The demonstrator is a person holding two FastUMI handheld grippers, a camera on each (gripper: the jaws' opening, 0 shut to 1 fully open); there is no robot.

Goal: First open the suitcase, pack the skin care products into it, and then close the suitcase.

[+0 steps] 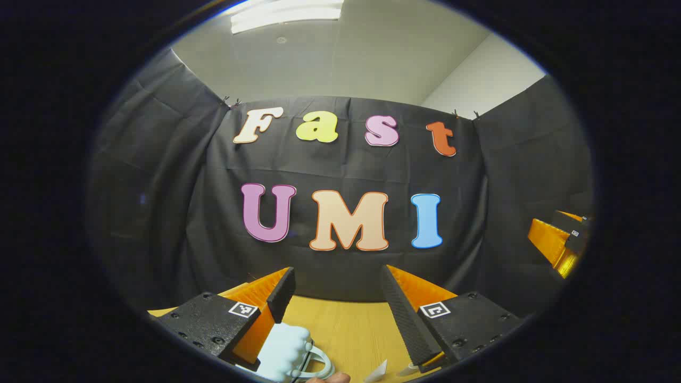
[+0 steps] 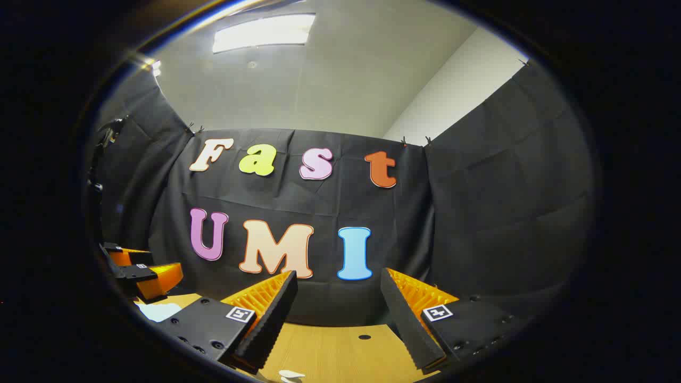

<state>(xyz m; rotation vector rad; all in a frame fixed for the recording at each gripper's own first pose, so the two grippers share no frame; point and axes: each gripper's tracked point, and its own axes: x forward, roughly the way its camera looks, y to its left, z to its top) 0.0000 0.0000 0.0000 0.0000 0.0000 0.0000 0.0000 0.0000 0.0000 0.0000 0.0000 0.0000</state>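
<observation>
wooden table (image 2: 330, 351); both hand-held grippers (image 1: 338, 298) (image 2: 338, 308) hover open.

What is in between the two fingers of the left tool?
Nothing is held there. In the left gripper view, the open left tool has only bare wooden table between its fingers; the pale blue suitcase lies beside it.

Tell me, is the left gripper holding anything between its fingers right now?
No, in the left gripper view the left gripper is open, with bare wooden table showing in the gap.

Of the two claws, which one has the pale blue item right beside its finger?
The left claw: the pale blue item lies on the table against its finger. The right claw has bare table beneath.
</observation>
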